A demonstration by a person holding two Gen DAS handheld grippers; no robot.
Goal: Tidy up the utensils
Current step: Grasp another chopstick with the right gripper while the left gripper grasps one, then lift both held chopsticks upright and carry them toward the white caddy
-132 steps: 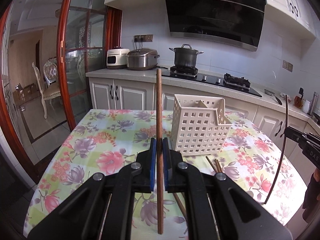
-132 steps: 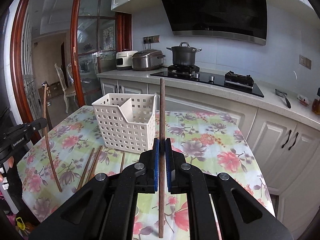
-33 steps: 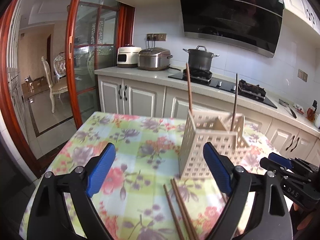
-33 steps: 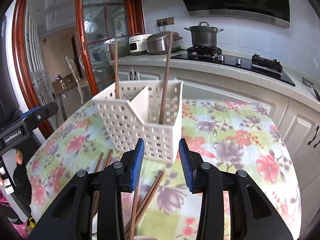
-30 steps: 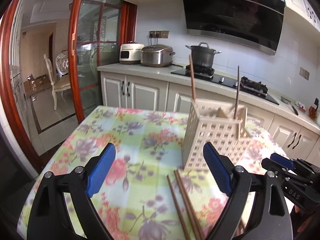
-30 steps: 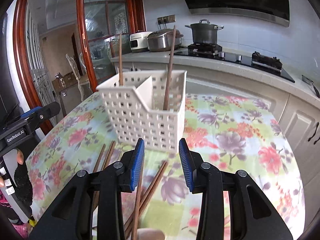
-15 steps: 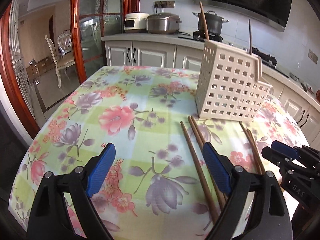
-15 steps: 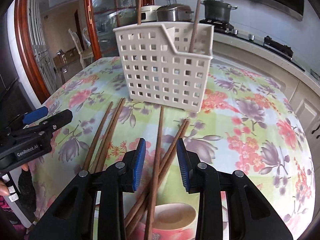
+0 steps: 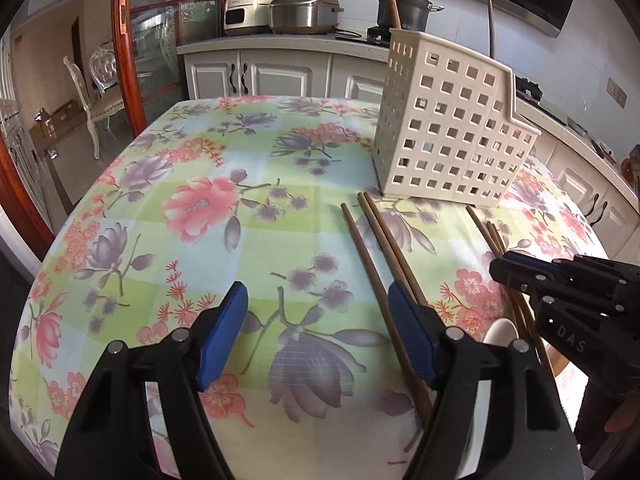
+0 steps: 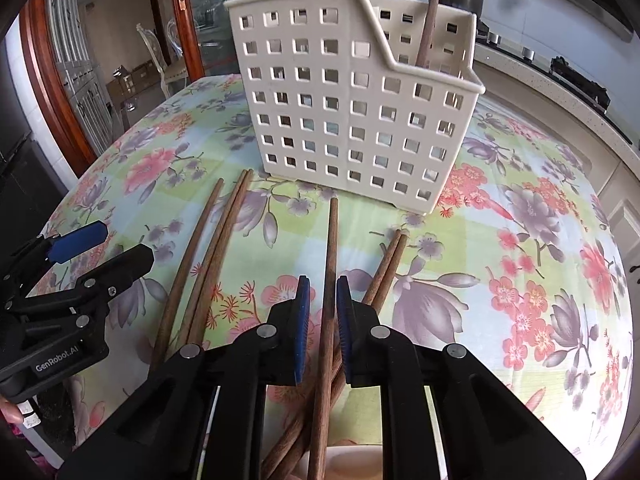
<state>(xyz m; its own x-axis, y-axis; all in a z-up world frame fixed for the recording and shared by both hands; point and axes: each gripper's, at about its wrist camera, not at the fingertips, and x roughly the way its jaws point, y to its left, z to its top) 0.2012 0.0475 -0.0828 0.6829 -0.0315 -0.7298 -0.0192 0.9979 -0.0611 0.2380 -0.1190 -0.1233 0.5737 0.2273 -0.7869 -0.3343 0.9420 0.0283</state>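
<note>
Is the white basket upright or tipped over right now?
Upright: the white basket stands on its base on the tablecloth, with a chopstick sticking up from it.

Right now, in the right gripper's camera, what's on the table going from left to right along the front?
The left gripper → three chopsticks lying close together → one chopstick between the closing jaws of the right gripper → a chopstick pair → bare flowered tablecloth.
</note>
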